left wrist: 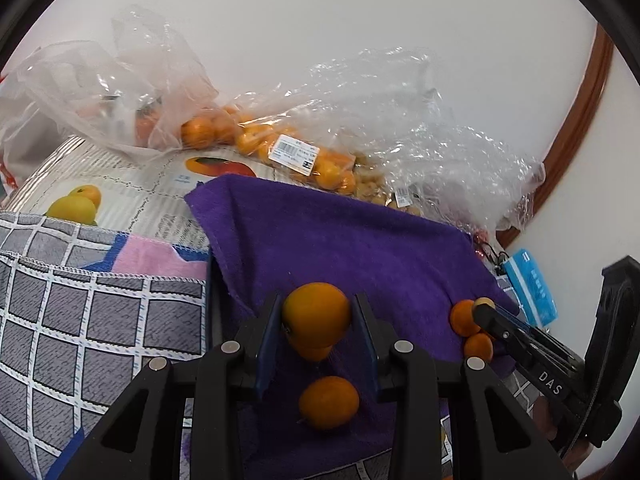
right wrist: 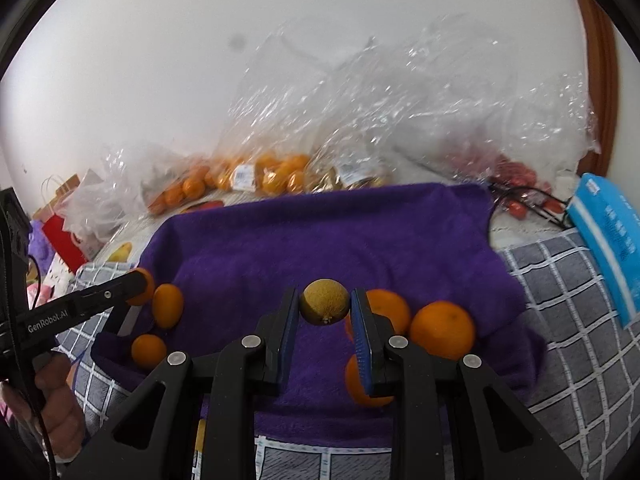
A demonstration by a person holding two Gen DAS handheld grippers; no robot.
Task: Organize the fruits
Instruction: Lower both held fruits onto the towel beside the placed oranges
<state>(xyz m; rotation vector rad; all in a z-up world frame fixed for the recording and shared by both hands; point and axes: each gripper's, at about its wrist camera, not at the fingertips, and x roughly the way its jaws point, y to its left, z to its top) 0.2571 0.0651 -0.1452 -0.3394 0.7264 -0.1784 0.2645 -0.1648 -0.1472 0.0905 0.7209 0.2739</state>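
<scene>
Orange fruits (left wrist: 316,314) lie on a purple towel (left wrist: 360,248) over a grey, white-gridded cloth (left wrist: 80,320).

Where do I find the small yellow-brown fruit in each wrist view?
Left wrist: the fruit is far right, at the tip of the right tongs, near the right edge of the towel.
Right wrist: the fruit is in the centre, gripped between the pads of the right tongs.
Shared landmark: the purple towel.
</scene>
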